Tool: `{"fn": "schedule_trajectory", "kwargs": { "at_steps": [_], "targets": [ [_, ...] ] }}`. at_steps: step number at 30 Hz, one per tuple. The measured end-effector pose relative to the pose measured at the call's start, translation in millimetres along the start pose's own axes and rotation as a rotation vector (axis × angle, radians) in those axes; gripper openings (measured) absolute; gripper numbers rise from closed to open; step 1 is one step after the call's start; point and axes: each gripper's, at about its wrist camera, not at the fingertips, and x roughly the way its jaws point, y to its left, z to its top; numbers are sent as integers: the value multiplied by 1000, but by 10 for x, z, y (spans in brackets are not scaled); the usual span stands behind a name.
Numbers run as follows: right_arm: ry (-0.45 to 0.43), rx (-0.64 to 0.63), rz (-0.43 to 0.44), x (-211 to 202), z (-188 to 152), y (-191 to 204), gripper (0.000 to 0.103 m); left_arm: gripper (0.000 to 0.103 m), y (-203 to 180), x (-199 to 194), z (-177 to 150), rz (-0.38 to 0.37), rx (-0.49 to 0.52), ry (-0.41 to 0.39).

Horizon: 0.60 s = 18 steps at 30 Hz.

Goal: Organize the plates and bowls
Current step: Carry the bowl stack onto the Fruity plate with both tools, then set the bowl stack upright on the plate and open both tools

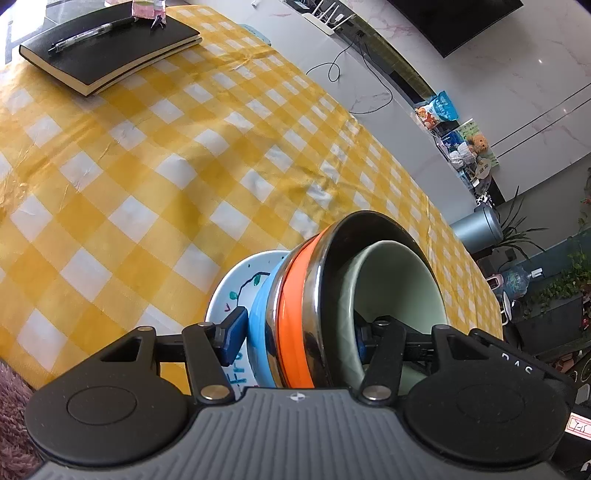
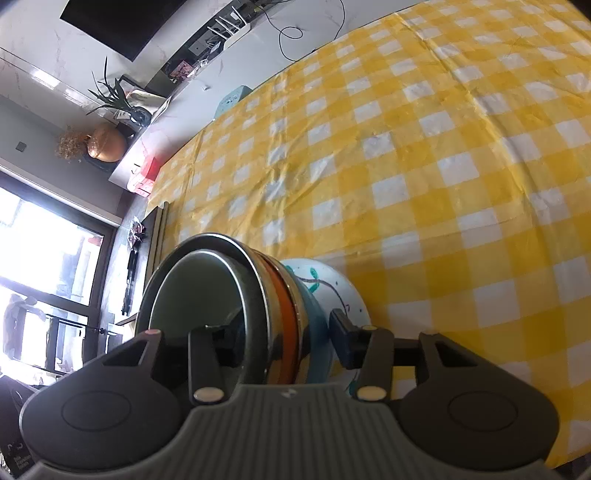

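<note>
Stack of nested dishes on the yellow-and-white checked tablecloth (image 1: 155, 177), both grippers reaching into it from opposite sides. From the bottom: white plate (image 1: 236, 288) with green painted vine, a light blue bowl (image 1: 260, 325), an orange-banded steel bowl (image 1: 295, 295), and a pale green bowl (image 1: 399, 280) nested inside the steel one. Stack appears tipped in both fisheye views.

Left gripper (image 1: 295, 338): jaws straddle the stack's rim, one blue pad (image 1: 232, 338) outside over the plate, just beside the blue bowl, the other pad inside the green bowl. Cannot tell whether the pads actually press on the walls.

Right gripper (image 2: 286, 338): same straddle from the other side, one finger inside the green bowl (image 2: 192, 291), the outer finger (image 2: 345, 339) beside the blue bowl (image 2: 316, 332), over the plate (image 2: 343, 291). A visible gap sits between that outer pad and the blue bowl, so jaws apart, not clamping.

Far end of the table: black notebook (image 1: 110, 48) with a pen (image 1: 92, 33) lying on top, well apart from the stack. Rest of the cloth near the stack is wrinkled.
</note>
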Motion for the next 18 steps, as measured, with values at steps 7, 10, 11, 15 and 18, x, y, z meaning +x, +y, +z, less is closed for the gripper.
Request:
{"fn": "schedule_trajectory", "kwargs": {
  "at_steps": [7,10,11,15,18],
  "targets": [
    [-32,-50,-47,-52,-21,73,64,74,-32,-145,34,1,11,-83],
    [-39,-62,-63,-88,-46,84,64,74,-68,-222,42,7,22,-110],
    [-42,-64,-65,-102,-52,89,64,74,-85,-254,39,8,27,-118],
    [-67,-93,-75,-228,-101,148,66,74,-185,-470,16,42,60,-192],
    [-98,-124,-82,-380,-159,207,69,74,-299,-669,-13,45,112,-235]
  ]
}}
